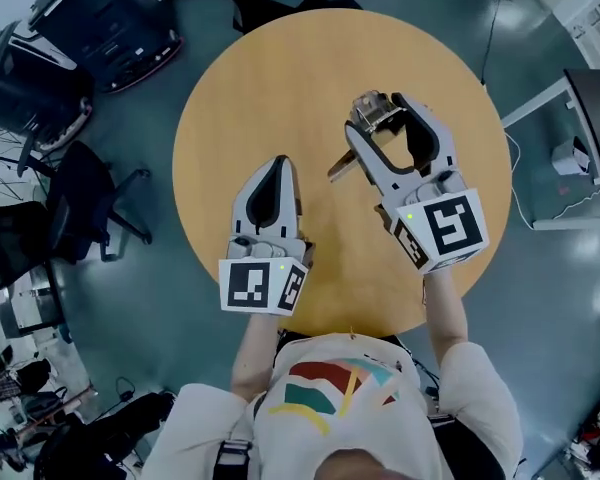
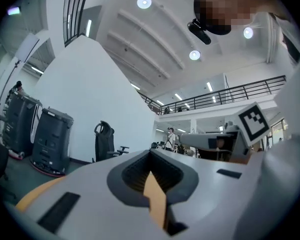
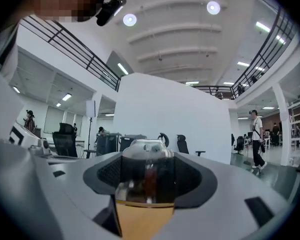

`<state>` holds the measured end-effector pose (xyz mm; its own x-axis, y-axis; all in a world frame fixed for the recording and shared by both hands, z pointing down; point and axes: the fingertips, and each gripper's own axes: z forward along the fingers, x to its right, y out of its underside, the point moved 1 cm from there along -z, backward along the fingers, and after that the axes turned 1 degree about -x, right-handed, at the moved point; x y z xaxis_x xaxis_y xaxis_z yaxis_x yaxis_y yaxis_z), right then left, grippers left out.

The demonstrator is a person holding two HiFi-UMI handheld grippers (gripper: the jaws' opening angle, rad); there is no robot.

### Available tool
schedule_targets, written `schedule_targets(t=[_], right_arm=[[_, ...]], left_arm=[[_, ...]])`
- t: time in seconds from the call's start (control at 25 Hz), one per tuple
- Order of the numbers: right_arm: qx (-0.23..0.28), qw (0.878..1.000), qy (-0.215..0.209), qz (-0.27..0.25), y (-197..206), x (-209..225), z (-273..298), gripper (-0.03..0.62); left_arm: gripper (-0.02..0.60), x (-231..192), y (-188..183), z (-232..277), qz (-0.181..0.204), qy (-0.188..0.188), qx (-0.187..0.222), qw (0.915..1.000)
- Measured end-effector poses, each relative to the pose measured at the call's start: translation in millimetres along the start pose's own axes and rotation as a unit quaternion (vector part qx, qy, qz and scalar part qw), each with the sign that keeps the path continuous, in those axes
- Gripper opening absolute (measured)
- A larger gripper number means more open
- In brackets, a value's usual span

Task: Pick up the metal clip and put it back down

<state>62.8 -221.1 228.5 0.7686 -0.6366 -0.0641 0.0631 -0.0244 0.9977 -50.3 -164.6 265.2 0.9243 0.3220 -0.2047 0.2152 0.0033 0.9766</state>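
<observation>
The metal clip [image 1: 373,109] is a shiny silver piece held at the tips of my right gripper [image 1: 378,118], over the right half of the round wooden table [image 1: 230,98]. In the right gripper view the clip [image 3: 147,176] fills the space between the jaws, so my right gripper [image 3: 146,184] is shut on it. Whether the clip touches the tabletop I cannot tell. My left gripper [image 1: 278,173] lies low over the table's near middle, shut and holding nothing. The left gripper view shows my left gripper [image 2: 153,186] with only a thin strip of wood between its jaws.
Black office chairs [image 1: 75,203] and dark machines [image 1: 100,18] stand on the floor to the left. A desk edge with cables [image 1: 570,158] is at the right. A person [image 3: 257,139] walks far off in the right gripper view.
</observation>
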Motion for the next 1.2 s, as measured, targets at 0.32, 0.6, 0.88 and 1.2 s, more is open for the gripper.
schedule_targets(t=[0.32, 0.6, 0.88, 1.2], right_arm=[[0.046, 0.996, 0.012, 0.076, -15, -51, -144, 0.296], [0.040, 0.993, 0.006, 0.114, -5, -58, -161, 0.296], [0.036, 0.994, 0.004, 0.099, -9, -56, -157, 0.296], [0.028, 0.995, 0.005, 0.095, -11, -53, -166, 0.296]], left_arm=[[0.043, 68, -39, -70, 0.038, 0.009, 0.026, 0.9989], [0.043, 81, -41, -74, 0.054, 0.011, 0.023, 0.9982], [0.043, 82, -42, -70, 0.049, 0.010, 0.023, 0.9985], [0.043, 89, -42, -74, 0.044, 0.006, 0.016, 0.9989]])
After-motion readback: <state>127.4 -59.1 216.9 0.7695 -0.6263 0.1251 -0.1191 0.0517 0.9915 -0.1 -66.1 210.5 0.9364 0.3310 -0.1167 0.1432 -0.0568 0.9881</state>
